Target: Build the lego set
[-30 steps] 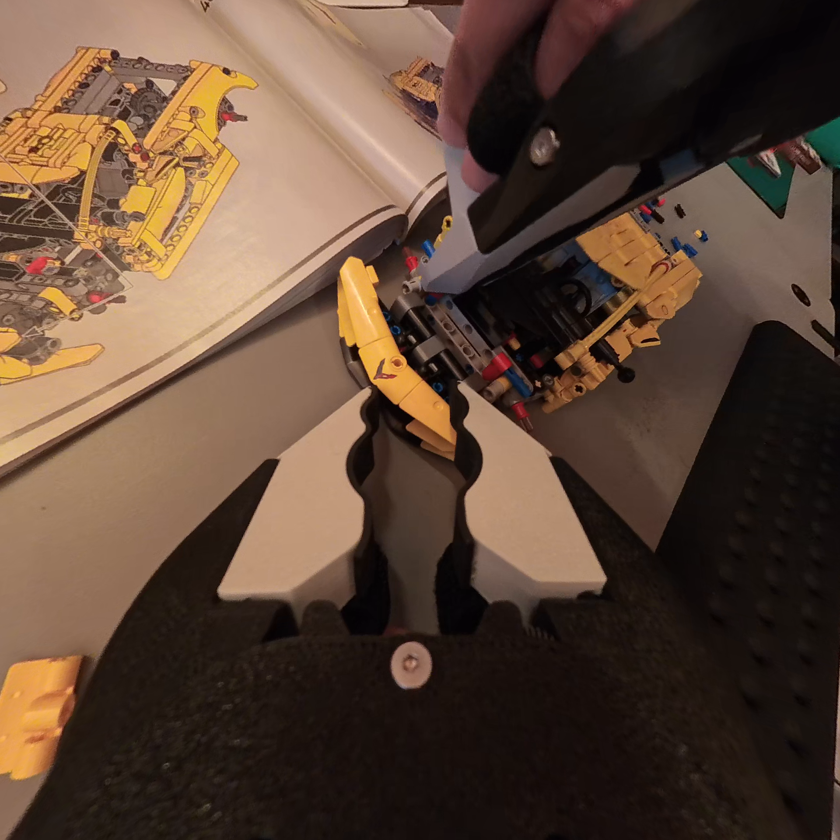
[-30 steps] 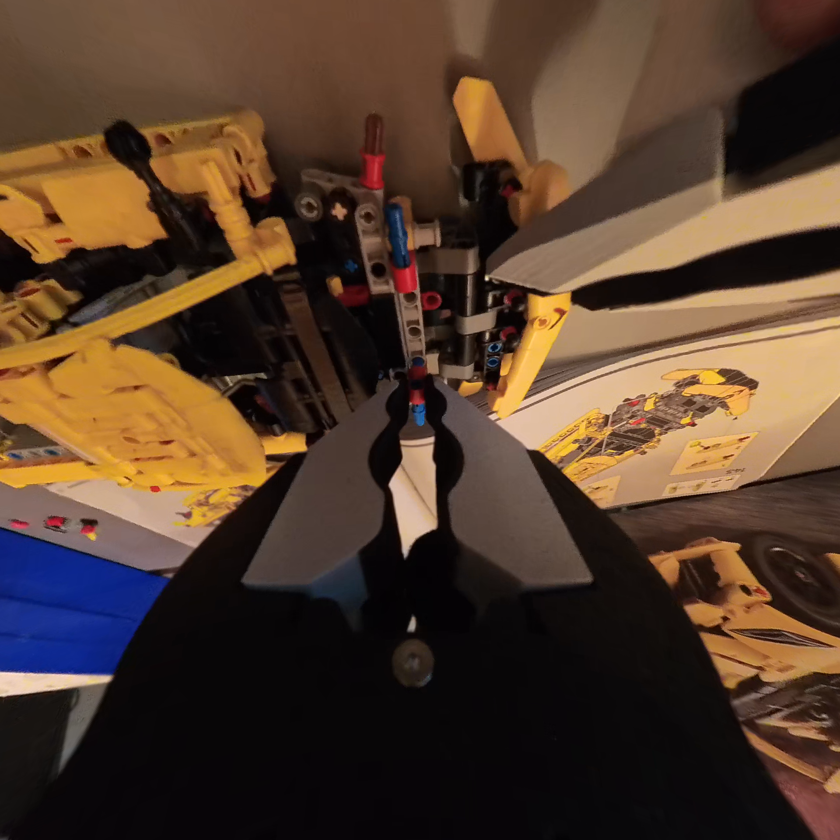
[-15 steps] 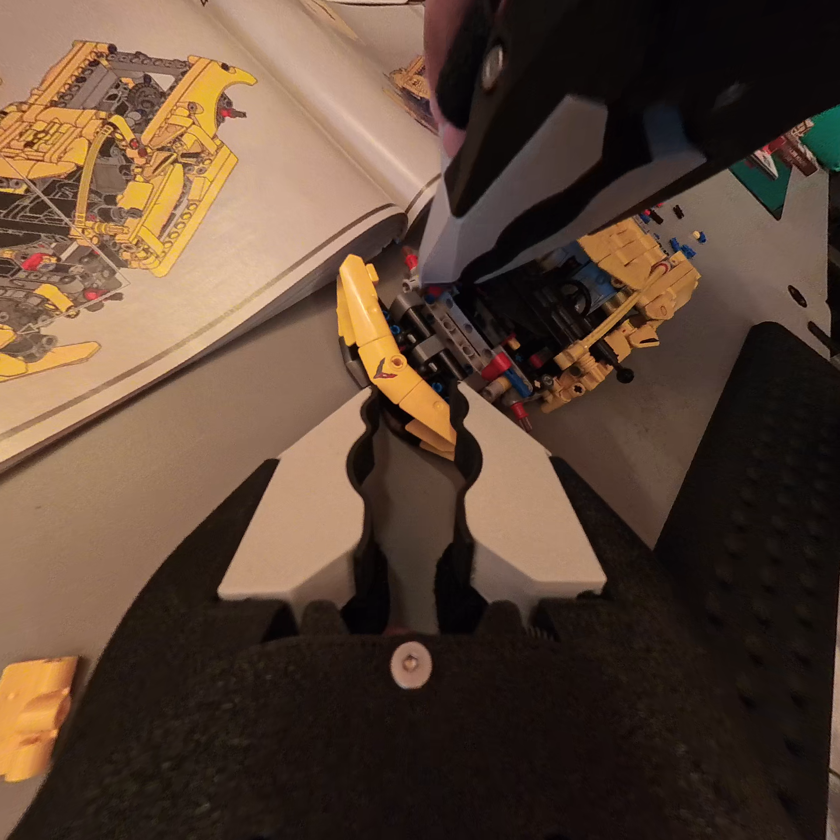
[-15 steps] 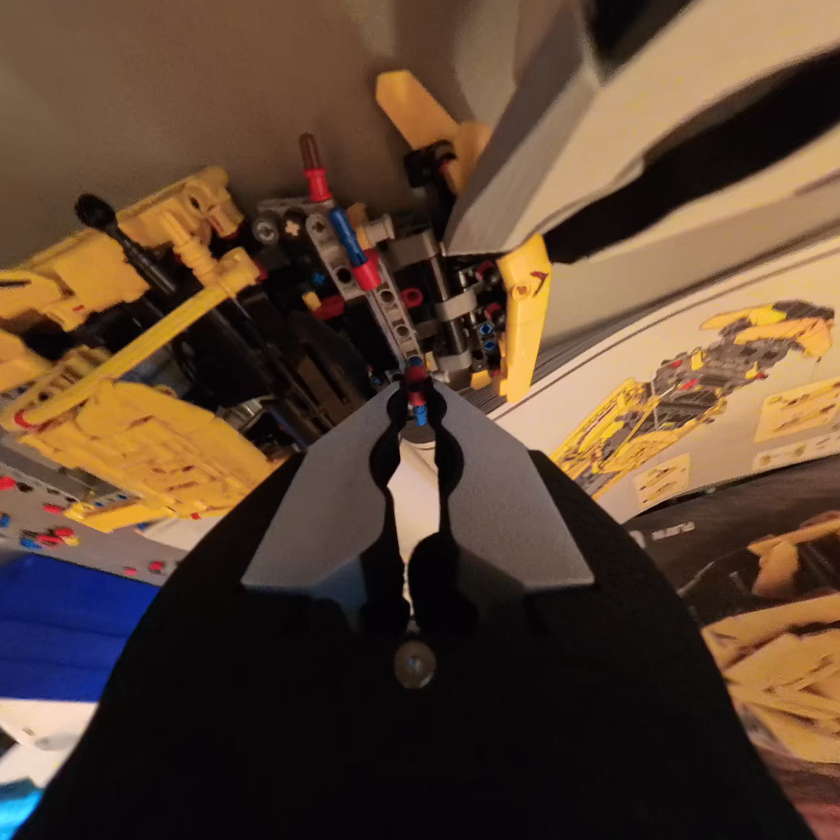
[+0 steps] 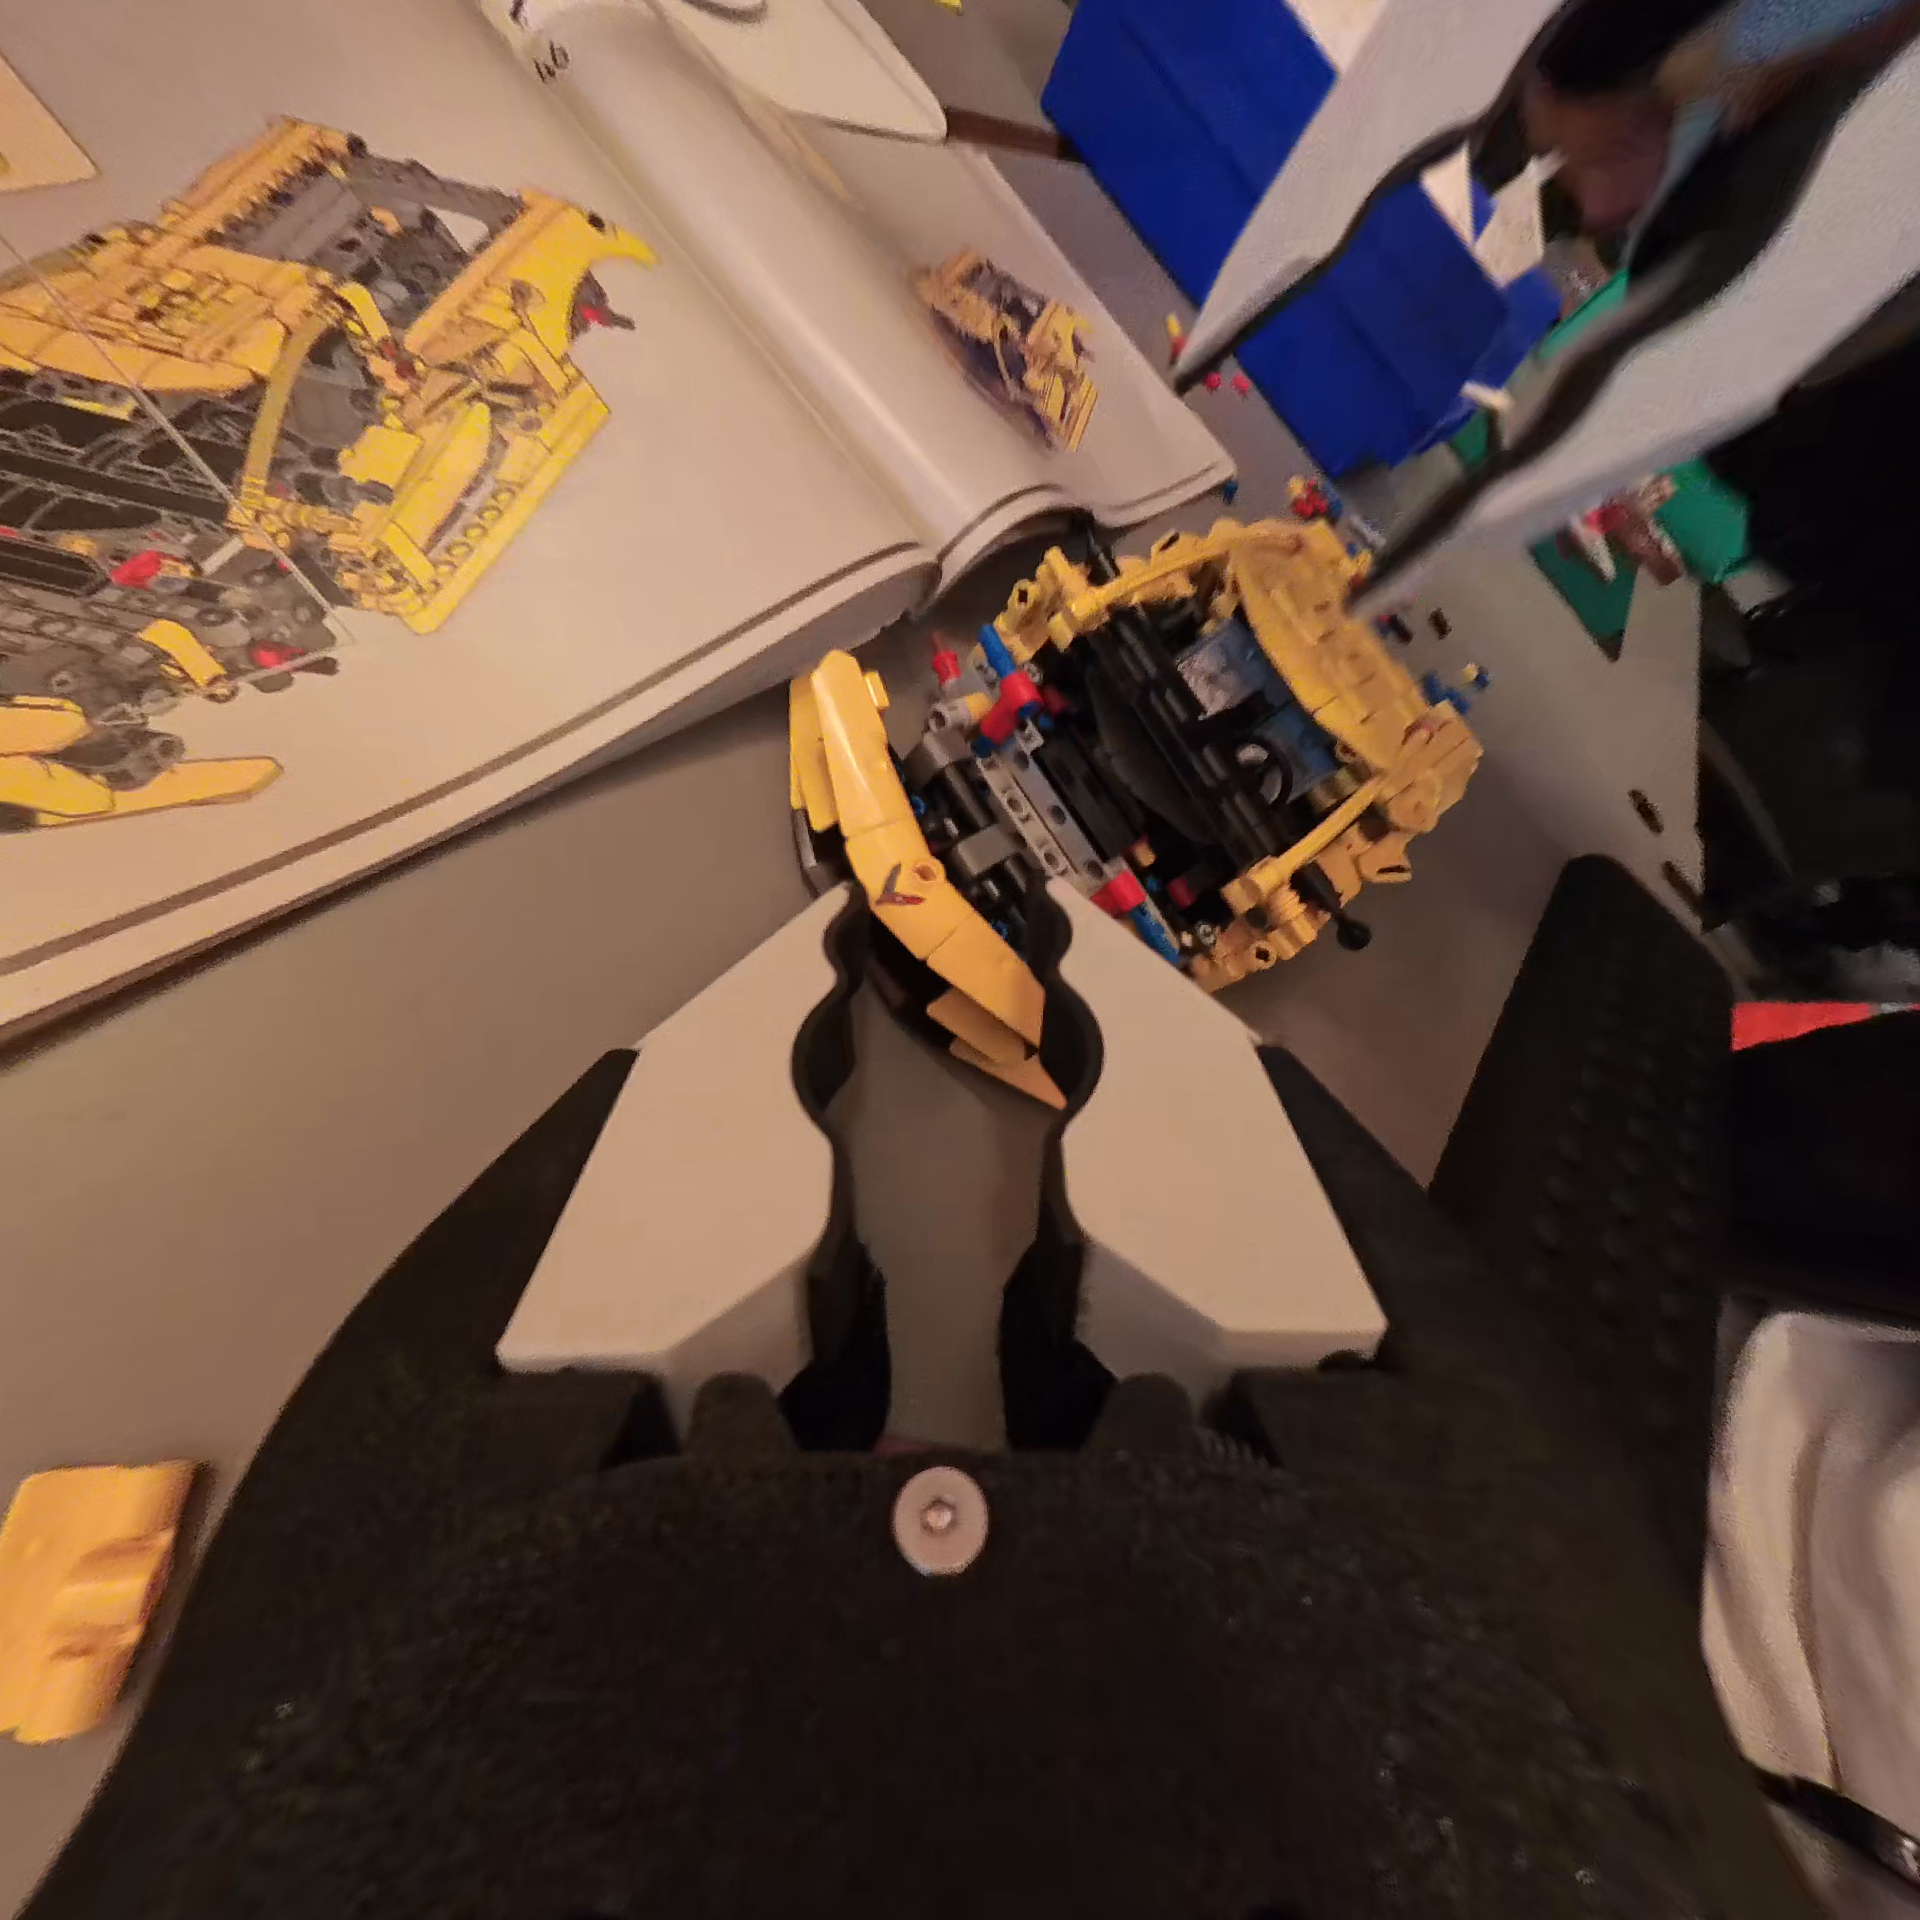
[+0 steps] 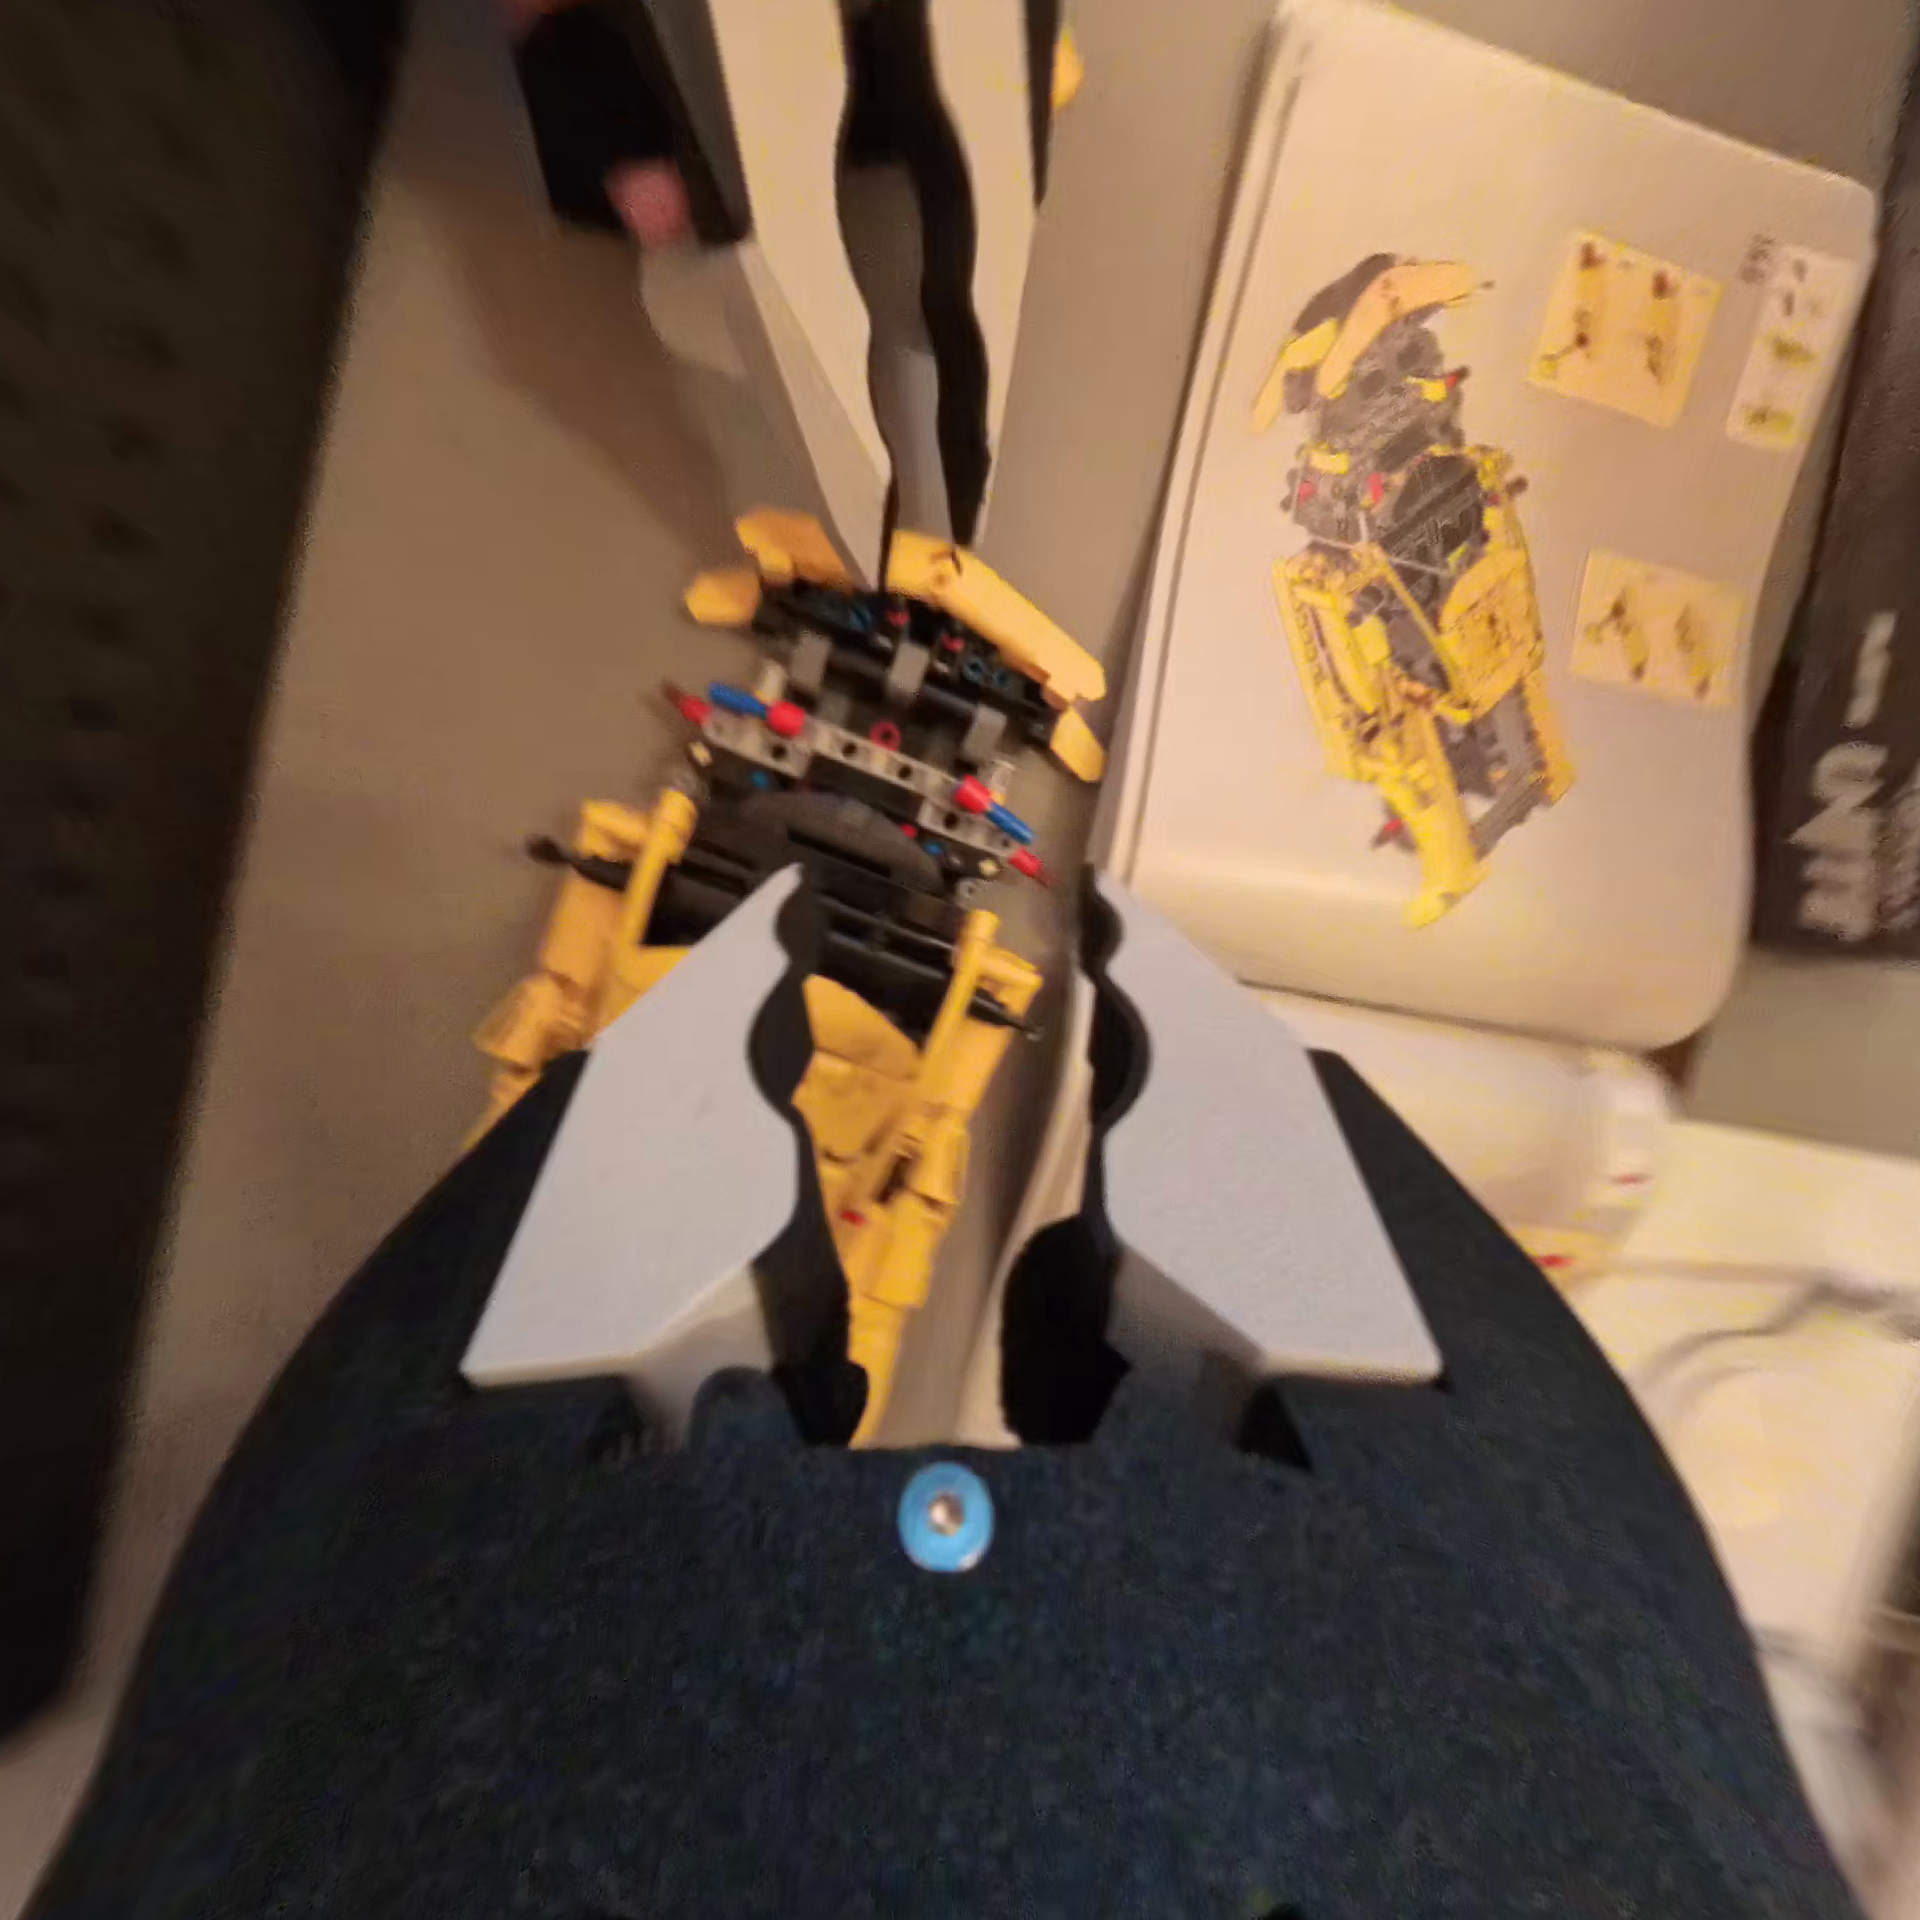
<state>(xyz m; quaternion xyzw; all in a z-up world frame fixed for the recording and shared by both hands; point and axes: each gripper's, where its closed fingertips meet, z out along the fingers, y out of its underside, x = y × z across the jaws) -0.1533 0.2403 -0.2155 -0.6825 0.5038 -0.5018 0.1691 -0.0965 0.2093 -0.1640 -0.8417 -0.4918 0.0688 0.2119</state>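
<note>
Two grippers are in play and only one has a hold. My left gripper [image 5: 951, 971] is clamped on the yellow curved panel [image 5: 894, 831] at the near end of the model [image 5: 1174, 748], the panel's pointed tip poking back between the fingers. My right gripper [image 6: 940, 935] has its fingers spread wide and carries nothing; it hangs above the model's far end, looking down its length, and in the left wrist view it shows blurred at the upper right [image 5: 1558, 312], clear of the bricks.

The model lies on the grey table [image 5: 416, 1039], its long axis running from my left gripper away toward the right one, so I see it end-on from both sides. Across its middle sits a grey beam [image 6: 831, 743] with red and blue pins at both ends; from the right gripper it lies straight ahead, crosswise to the line of the fingers. The left gripper is nearest the panel end and, I judge, serves as the anchor; the right one is free to come down on the beam or fetch a part.

Beyond the model, on the left gripper's left, lies the open instruction book [image 5: 520, 520]. Loose small pins [image 5: 1444, 681] lie scattered past the model, with a blue bin [image 5: 1247, 208] farther off. A separate yellow piece [image 5: 83, 1590] rests on the table well to the left of the left gripper.
</note>
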